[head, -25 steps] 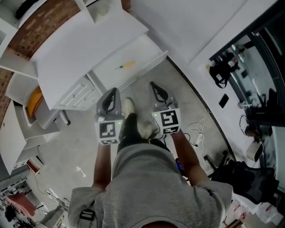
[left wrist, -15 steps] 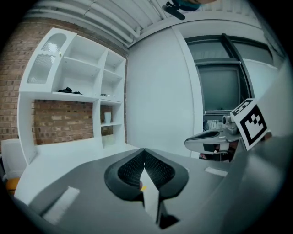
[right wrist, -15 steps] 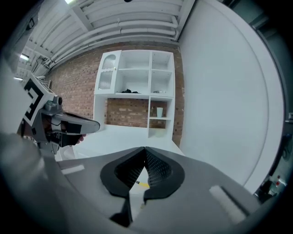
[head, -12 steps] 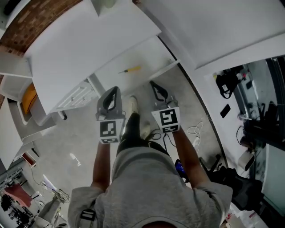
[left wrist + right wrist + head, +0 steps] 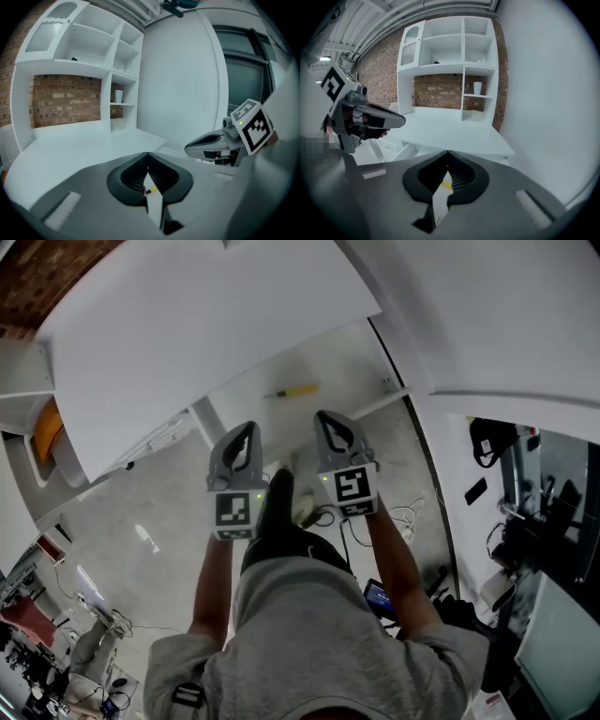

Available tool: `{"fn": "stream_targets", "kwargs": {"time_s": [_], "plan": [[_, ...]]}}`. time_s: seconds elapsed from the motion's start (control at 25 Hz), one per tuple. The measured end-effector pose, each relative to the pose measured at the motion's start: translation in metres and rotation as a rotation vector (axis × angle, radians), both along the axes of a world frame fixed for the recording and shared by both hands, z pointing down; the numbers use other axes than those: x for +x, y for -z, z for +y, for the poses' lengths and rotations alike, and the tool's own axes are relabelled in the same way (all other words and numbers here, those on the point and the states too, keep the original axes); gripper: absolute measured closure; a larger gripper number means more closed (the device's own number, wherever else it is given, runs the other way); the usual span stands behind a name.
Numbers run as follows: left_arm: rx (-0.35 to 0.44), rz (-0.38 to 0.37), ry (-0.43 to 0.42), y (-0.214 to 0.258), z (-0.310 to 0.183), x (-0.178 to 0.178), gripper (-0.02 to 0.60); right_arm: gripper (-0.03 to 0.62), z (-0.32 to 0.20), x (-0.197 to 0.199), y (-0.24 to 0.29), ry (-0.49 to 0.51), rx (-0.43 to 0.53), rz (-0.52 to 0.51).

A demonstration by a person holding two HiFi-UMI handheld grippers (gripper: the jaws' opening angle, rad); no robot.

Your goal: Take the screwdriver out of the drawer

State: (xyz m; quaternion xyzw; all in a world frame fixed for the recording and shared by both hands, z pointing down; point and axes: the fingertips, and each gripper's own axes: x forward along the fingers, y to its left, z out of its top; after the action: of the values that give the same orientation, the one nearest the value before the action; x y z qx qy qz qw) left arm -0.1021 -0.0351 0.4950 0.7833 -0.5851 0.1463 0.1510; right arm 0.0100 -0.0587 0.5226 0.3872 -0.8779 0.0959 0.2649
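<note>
A yellow screwdriver (image 5: 293,390) lies in the open white drawer (image 5: 349,369) under the white desk top (image 5: 206,324). My left gripper (image 5: 248,427) and right gripper (image 5: 324,416) are side by side, just short of the drawer's front edge, both shut and empty. In the left gripper view the jaws meet at the tip of the left gripper (image 5: 147,155), and the screwdriver (image 5: 151,190) shows through the gap below. The right gripper (image 5: 447,153) is the same, with the screwdriver (image 5: 446,184) behind its closed jaws. Neither gripper touches the screwdriver.
White shelves (image 5: 461,56) with a cup (image 5: 477,87) stand on the desk against a brick wall. A second drawer unit (image 5: 161,435) is left of the open drawer. An orange thing (image 5: 47,432) sits at far left. Cables (image 5: 409,517) lie on the floor by my feet.
Both grippers have moved forward and down toward the open drawer. The drawer and screwdriver now lie much closer to their tips. Both stay shut.
</note>
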Motion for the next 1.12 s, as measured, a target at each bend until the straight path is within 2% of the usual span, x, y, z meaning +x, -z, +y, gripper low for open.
{"fn": "stream_targets", "kwargs": {"time_s": [0.24,0.4,0.6,0.72,0.92,1.12], "plan": [[-0.049,0.019,0.012,-0.04,-0.022,-0.008,0.569,0.591,-0.02,-0.02,-0.048,0.082,-0.067,0.065],[-0.089,-0.004,0.017,-0.063,-0.029,-0.015,0.569,0.589,-0.028,-0.028,-0.07,0.16,-0.069,0.123],[-0.123,0.007,0.025,-0.084,-0.036,-0.021,0.569,0.589,-0.041,-0.034,-0.092,0.254,-0.104,0.221],[-0.147,0.01,0.026,-0.091,-0.04,-0.022,0.569,0.583,-0.041,-0.04,-0.116,0.37,-0.144,0.31],[-0.164,0.032,0.04,-0.099,-0.046,-0.024,0.569,0.507,-0.041,-0.05,-0.16,0.577,-0.163,0.485],[-0.193,0.033,0.04,-0.11,-0.048,-0.027,0.569,0.468,-0.038,-0.054,-0.201,0.724,-0.197,0.622]]}}
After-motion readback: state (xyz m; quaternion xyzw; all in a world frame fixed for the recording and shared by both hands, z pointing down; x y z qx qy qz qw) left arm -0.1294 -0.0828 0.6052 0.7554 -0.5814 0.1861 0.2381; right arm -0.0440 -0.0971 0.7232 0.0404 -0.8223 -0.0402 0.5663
